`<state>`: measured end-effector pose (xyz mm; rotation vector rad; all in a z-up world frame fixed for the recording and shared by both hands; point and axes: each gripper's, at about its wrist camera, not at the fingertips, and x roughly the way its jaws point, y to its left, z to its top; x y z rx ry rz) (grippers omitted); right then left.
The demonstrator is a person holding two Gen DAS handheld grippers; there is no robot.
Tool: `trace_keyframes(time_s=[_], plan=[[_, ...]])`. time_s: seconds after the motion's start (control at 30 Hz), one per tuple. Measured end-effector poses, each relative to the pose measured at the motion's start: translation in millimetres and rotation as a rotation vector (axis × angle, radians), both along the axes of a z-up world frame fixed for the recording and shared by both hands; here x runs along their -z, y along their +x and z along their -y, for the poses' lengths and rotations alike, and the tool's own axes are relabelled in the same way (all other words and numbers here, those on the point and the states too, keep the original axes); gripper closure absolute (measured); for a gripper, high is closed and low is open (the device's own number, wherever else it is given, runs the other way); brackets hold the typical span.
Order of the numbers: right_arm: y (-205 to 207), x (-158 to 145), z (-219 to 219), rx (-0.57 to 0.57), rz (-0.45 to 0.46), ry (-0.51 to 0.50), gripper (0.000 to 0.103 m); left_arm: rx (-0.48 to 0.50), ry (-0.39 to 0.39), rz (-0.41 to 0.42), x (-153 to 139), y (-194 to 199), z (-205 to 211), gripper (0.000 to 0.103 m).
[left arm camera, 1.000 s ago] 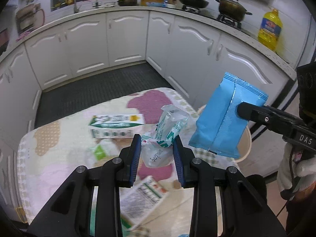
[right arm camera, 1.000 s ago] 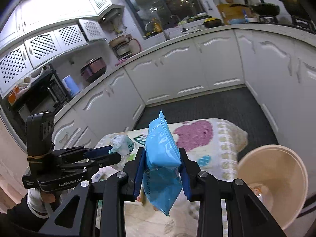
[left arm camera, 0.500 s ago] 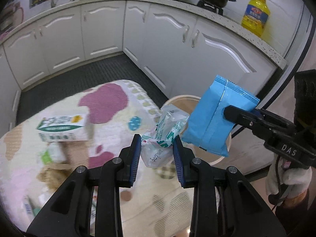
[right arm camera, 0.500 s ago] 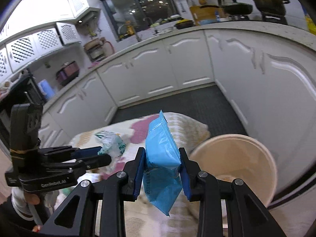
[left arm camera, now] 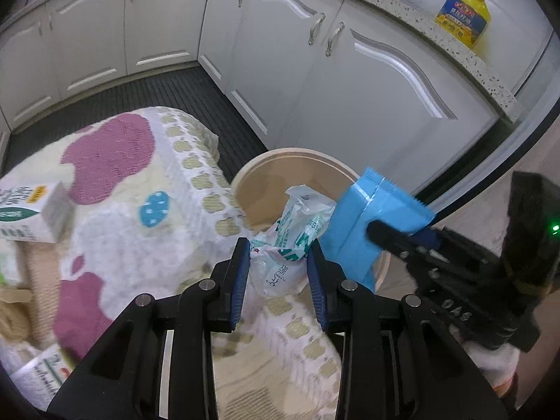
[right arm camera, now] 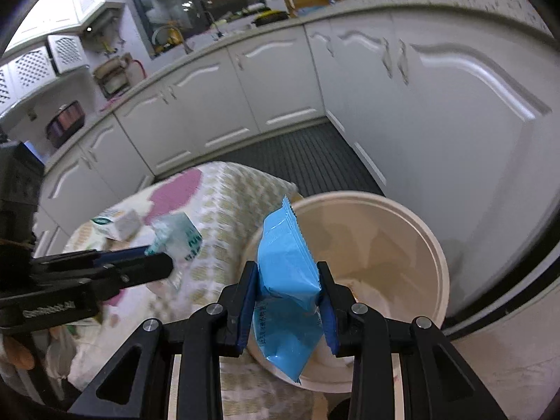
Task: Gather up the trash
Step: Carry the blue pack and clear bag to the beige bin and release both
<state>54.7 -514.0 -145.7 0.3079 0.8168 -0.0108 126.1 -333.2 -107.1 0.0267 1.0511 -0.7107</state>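
A crumpled white and green plastic wrapper [left arm camera: 297, 224] is pinched in my left gripper [left arm camera: 280, 248], which hangs over the table's right edge by the rim of a beige round bin [left arm camera: 280, 155]. My right gripper [right arm camera: 288, 269] is shut on a blue snack packet [right arm camera: 283, 245], held upright over the near rim of the bin [right arm camera: 434, 245]. In the left wrist view the blue packet [left arm camera: 364, 220] sits just right of the wrapper, above the bin. From the right wrist, the left gripper [right arm camera: 161, 259] and its wrapper [right arm camera: 182, 234] appear at the left, over the tablecloth.
The table wears a patterned cloth [left arm camera: 140, 245] with a white and green carton [left arm camera: 28, 217] and another package [left arm camera: 42, 374] on it. White cabinets [left arm camera: 350, 87] stand close behind the bin. A dark floor mat [left arm camera: 140, 91] lies beyond; a yellow oil bottle [left arm camera: 462, 14] sits on the counter.
Both grippers have travelled right and down from over the table to the bin, each keeping its load. The bin has grown large in both views.
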Motion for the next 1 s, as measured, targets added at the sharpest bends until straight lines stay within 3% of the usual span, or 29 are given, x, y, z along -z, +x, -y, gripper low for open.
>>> trace_keyframes(time_s=[0.1,0.17,0.2,0.23,0.27,0.3,0.5,0.83,1.0], plan=[[1,13,10,0.033,-0.027,0.006,0.071,0.002,-0.009,-0.009,5,0,8,0.069],[1,19,14,0.047,-0.039,0.007,0.071,0.006,-0.016,-0.009,8,1,11,0.059],[2,21,15,0.057,-0.044,0.002,0.071,0.013,-0.008,-0.014,10,1,11,0.048],[2,23,17,0.066,-0.049,-0.003,0.067,0.015,-0.016,-0.021,12,1,12,0.042],[2,24,19,0.075,-0.055,-0.008,0.055,0.015,-0.021,-0.028,13,2,12,0.042],[2,25,21,0.088,-0.057,-0.013,0.051,0.014,-0.018,-0.032,14,2,12,0.042],[-4,21,15,0.084,-0.051,-0.002,0.051,0.002,-0.012,-0.021,7,-1,3,0.042],[0,2,-13,0.037,-0.019,-0.011,0.05,-0.018,0.048,0.123,-18,-22,-20,0.042],[2,-8,-30,0.01,0.002,-0.022,0.043,-0.063,0.048,0.165,-24,-25,-38,0.042]])
